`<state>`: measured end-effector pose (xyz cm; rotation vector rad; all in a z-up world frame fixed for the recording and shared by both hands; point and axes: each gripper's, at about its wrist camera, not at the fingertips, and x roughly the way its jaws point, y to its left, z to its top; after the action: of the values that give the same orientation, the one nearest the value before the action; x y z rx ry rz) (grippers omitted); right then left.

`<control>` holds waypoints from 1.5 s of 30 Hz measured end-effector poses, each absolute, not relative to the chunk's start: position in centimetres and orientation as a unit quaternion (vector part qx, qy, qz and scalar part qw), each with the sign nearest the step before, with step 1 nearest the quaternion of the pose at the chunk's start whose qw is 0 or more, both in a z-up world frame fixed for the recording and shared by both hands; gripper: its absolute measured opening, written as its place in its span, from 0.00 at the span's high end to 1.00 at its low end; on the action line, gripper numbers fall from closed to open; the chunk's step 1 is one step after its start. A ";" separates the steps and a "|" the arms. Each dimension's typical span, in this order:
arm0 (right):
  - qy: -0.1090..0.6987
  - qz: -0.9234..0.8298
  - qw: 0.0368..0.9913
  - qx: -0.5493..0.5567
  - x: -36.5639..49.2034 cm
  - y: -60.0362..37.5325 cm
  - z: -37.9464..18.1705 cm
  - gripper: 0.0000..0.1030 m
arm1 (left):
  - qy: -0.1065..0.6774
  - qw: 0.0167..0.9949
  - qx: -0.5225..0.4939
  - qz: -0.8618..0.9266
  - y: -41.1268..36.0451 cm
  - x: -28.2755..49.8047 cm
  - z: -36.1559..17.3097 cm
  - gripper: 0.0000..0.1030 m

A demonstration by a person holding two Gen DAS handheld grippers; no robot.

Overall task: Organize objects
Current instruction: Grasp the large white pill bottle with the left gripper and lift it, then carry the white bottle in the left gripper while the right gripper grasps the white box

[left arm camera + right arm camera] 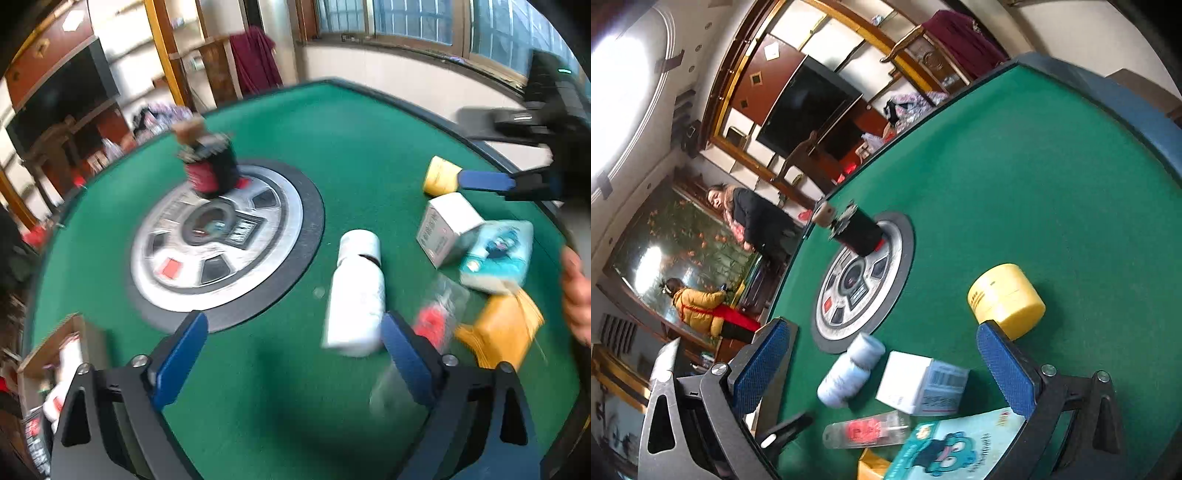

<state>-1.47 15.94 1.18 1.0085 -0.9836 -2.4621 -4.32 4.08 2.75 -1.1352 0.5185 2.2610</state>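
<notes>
On the green felt table (362,147) a white bottle (356,291) lies on its side, just ahead of my open, empty left gripper (295,343). To its right lie a white box (447,227), a teal packet (498,254), a clear pouch with red contents (437,312), a yellow-orange pack (502,332) and a yellow jar (441,175). My right gripper (886,354) is open and empty above the bottle (849,373), the box (919,382), the pouch (866,430) and the teal packet (956,450). The jar (1006,299) lies by its right finger.
A round silver and black centre panel (221,236) sits in the table's middle, with a dark red and black bottle-like object (210,166) standing on it. A cardboard box (48,369) with items is at the left edge. People stand beyond the table (753,221).
</notes>
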 end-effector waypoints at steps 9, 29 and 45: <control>-0.343 -0.859 0.166 0.341 -2.2 15.7 2.3 0.00 | 0.188 0.300 -0.442 0.824 7.5 -4.5 1.4 0.68; -0.305 -0.866 0.163 0.361 -3.0 14.2 1.5 0.00 | 0.092 0.271 -0.371 0.883 0.1 3.9 8.4 0.68; -0.155 -0.909 0.069 0.380 -0.1 8.3 2.8 0.00 | -0.012 0.242 -0.354 0.903 -10.3 9.1 8.8 0.68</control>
<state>-0.05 8.30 2.79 1.1448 -0.4673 -2.7363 9.10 -10.31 8.78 -0.9679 -0.0320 2.4704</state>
